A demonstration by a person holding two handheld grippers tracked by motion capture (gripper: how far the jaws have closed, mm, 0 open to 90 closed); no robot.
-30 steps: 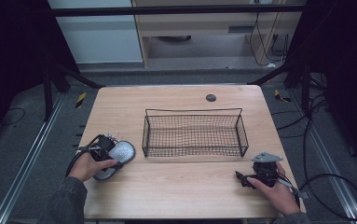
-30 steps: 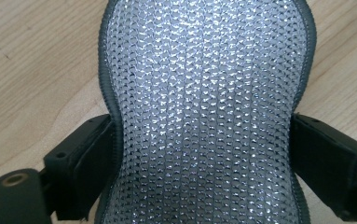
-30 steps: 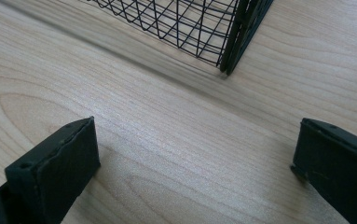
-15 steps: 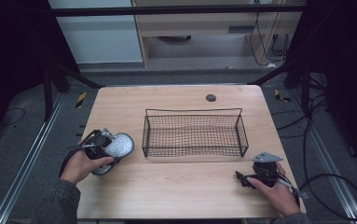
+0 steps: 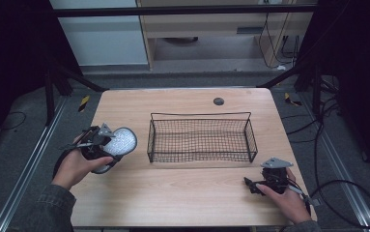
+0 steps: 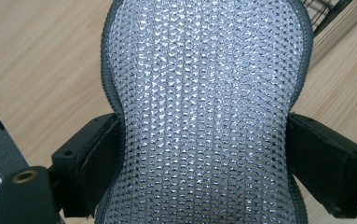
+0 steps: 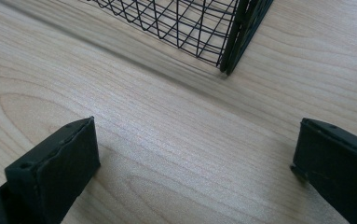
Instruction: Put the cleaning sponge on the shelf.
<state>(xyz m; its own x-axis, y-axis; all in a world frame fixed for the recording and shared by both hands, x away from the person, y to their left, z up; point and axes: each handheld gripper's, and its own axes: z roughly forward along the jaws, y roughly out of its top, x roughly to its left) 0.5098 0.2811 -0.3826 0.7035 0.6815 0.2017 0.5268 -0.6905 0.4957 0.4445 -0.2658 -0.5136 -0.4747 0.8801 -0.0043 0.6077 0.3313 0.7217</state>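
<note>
While the left gripper [image 5: 106, 141] clamps a silver mesh pouch [image 5: 119, 141] lifted beside the empty wire basket [image 5: 200, 137], the right gripper [image 5: 256, 185] rests open; placing remains.

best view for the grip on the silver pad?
Left gripper view: the pad is close up, pinched at its waist between both fingers. The high view shows it small in the left gripper, beside the basket.
</note>
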